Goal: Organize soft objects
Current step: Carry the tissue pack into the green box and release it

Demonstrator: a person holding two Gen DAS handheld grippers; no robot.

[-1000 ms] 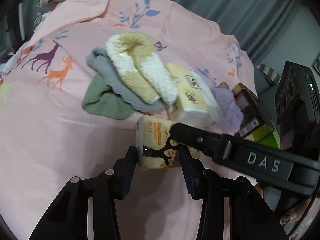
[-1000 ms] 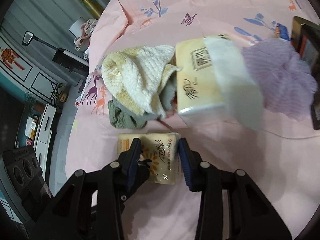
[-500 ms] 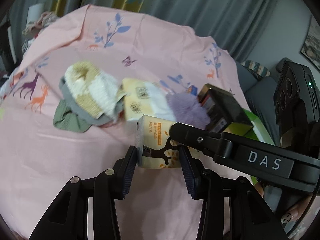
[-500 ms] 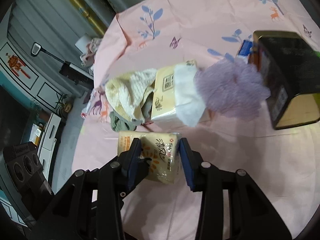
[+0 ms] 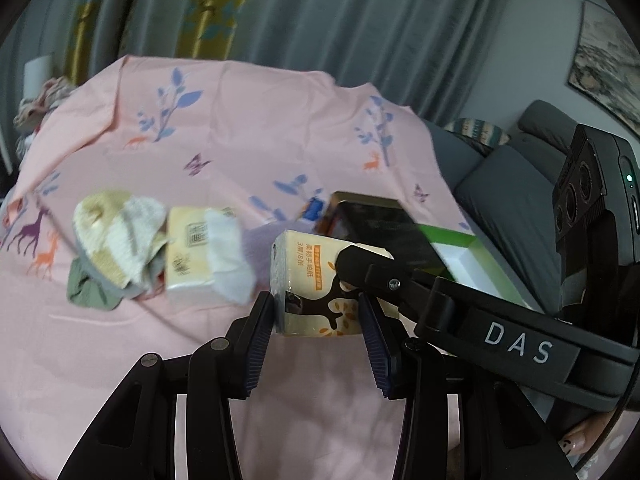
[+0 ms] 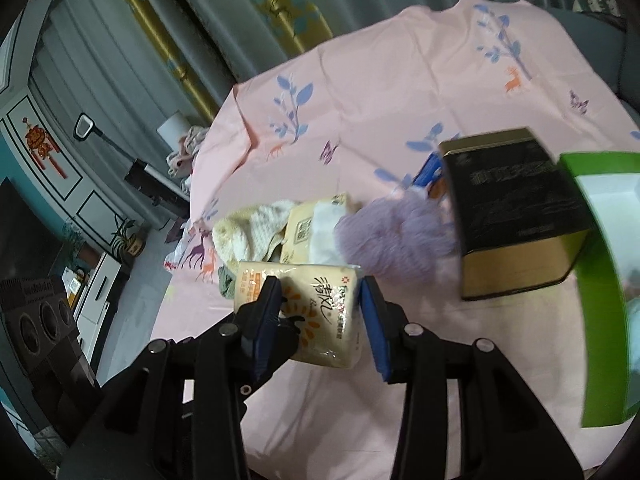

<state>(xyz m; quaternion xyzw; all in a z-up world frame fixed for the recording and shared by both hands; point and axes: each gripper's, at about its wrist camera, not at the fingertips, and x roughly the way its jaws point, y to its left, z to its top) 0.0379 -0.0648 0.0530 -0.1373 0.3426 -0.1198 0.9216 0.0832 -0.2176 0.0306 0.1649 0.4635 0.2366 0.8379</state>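
Note:
Both grippers are shut on the same cream tissue pack [image 5: 308,280] with an orange and brown tree print, held above the pink cloth. My left gripper [image 5: 318,312] pinches its near end; the right gripper's arm crosses in from the right. In the right wrist view my right gripper [image 6: 320,300] clamps the pack [image 6: 316,312] from both sides. Behind lie a cream and white towel [image 5: 116,236] on grey and green cloths [image 5: 88,292], a tissue box [image 5: 196,256] with a white sheet sticking out, and a fluffy lilac item [image 6: 392,240].
A black and gold tin [image 6: 516,208] stands right of the lilac item. An open green box [image 6: 600,280] with a white inside lies at the far right. The pink printed cloth [image 5: 240,140] covers the table. Grey sofa [image 5: 500,200] and curtains stand behind.
Both grippers have lifted the tissue pack up and toward the right. The towel pile has dropped back to the left, and the tin and green box have come into view.

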